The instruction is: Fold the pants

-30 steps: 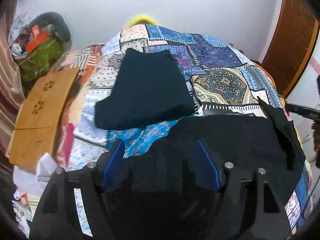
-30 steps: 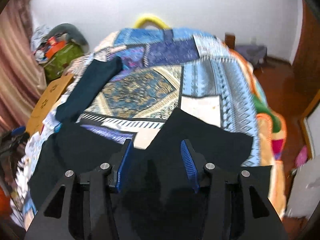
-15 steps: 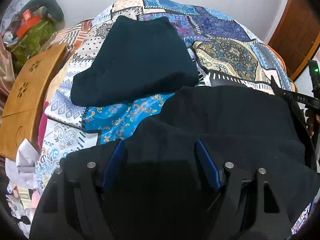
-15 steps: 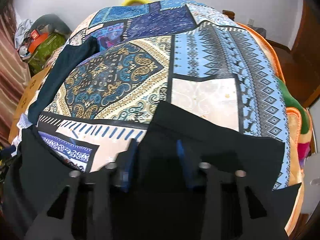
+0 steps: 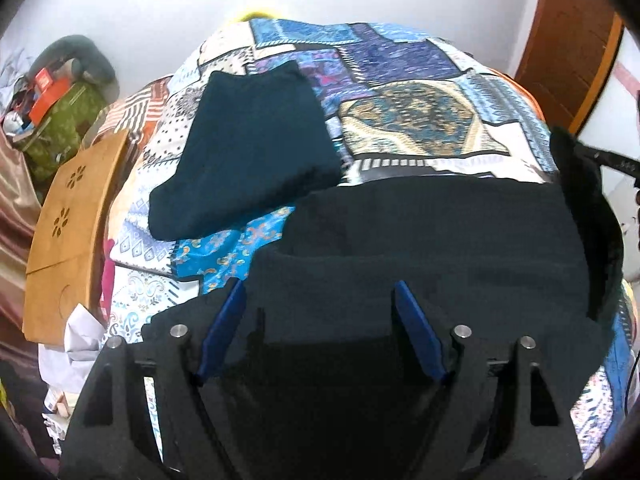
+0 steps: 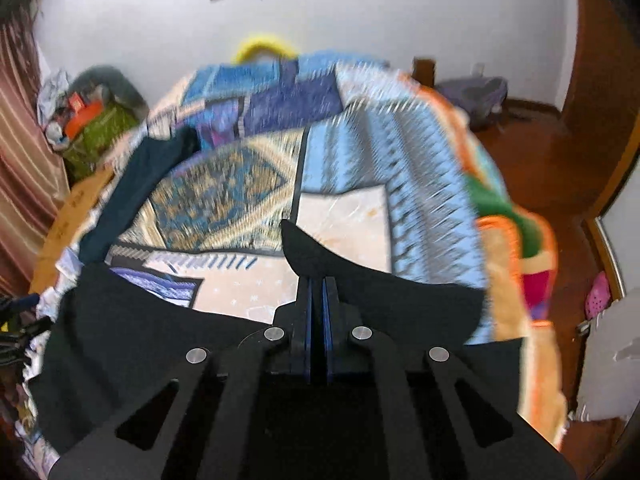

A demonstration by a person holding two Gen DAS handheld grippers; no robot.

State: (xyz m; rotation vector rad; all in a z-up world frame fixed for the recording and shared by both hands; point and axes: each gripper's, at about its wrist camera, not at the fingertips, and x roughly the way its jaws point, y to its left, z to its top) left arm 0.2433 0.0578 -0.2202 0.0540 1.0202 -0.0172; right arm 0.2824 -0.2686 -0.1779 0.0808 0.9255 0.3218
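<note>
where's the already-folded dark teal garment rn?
Left wrist view: the folded dark teal garment lies upper left on the patchwork bedspread, just beyond the black pants.

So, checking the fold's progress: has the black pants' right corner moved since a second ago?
Yes. The right gripper has lifted the black pants corner off the quilt.

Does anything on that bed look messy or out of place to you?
Mostly the black pants: they lie rumpled across the near edge of the patchwork bedspread, one corner pinched up by the right tool. The dark folded garment beyond looks neat.
</note>
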